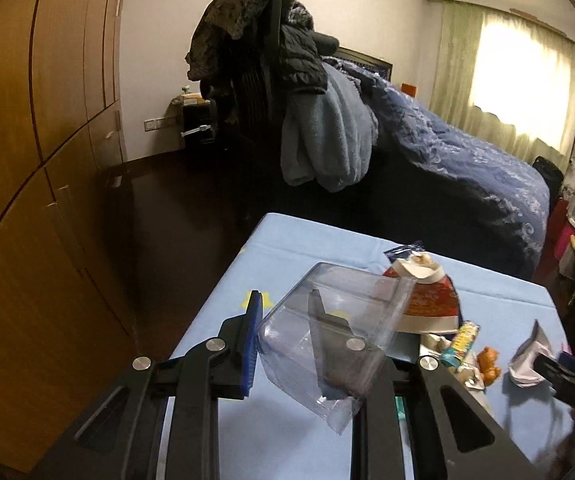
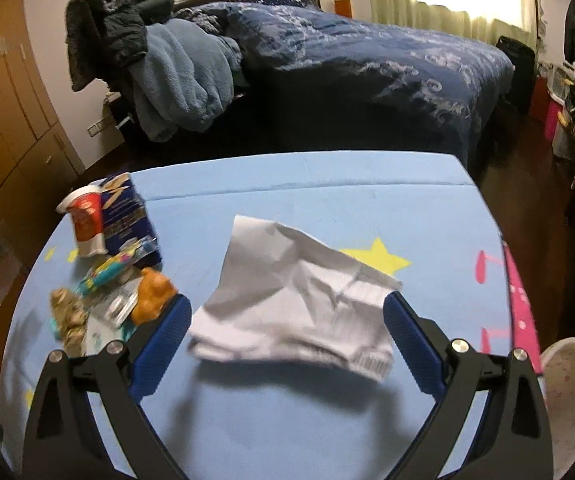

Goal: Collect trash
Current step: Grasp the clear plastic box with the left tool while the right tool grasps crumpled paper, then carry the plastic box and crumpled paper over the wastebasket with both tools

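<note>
The left gripper [image 1: 283,344] jaws pinch a clear plastic tray [image 1: 327,332] that may slip; the right gripper [image 2: 287,336] jaws gape wide around crumpled paper [image 2: 291,300], which could slide on the counter [image 2: 327,200].

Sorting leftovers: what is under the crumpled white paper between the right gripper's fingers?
Under the crumpled white paper, only its shadow on the light blue star-print cloth shows. Anything directly beneath stays covered.
</note>
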Tool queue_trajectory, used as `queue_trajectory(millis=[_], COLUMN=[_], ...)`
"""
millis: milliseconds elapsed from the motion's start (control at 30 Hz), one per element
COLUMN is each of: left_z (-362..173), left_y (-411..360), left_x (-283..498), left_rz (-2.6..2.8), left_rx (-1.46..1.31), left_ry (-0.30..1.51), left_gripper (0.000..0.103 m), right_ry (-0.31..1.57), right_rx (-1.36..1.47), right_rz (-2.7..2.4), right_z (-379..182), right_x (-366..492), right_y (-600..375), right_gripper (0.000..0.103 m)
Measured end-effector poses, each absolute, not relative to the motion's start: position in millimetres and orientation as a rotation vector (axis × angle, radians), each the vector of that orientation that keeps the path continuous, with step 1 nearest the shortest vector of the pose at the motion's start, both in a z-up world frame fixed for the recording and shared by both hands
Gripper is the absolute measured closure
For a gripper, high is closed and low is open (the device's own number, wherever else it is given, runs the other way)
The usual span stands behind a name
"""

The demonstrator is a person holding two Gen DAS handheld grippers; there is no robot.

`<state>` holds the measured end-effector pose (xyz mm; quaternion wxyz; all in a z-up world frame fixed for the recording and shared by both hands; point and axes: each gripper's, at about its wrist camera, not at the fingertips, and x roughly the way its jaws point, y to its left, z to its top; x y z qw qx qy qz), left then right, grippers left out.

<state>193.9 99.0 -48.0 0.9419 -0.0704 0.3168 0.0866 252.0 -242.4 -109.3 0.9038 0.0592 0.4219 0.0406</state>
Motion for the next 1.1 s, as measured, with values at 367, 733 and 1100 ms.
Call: queue_trajectory(millis=[367, 733, 1100], left_z=[-32.6, -13.2, -6.8], left_y=[70.6, 34.6, -17.5], left_x=[170.7, 150.9, 127.5], left_rz=[0.069, -0.011, -0.112], left_rx=[-0.129, -0.109, -0.06], left_ry=[0.627, 0.597, 0.58], left_gripper=[0.079, 0.079, 0.079], right_ry=[0.877, 0.812, 0.754], right_rx=[0.01, 0.062, 0.156], right_rz=[0.002, 0.09, 0.151], right_z=[-119.8, -90.0, -60.4], right_x=[261.2, 214.7, 135.9], right_y=[-229.3, -249.5, -284.5], right_gripper=[0.028, 0.068, 0.067])
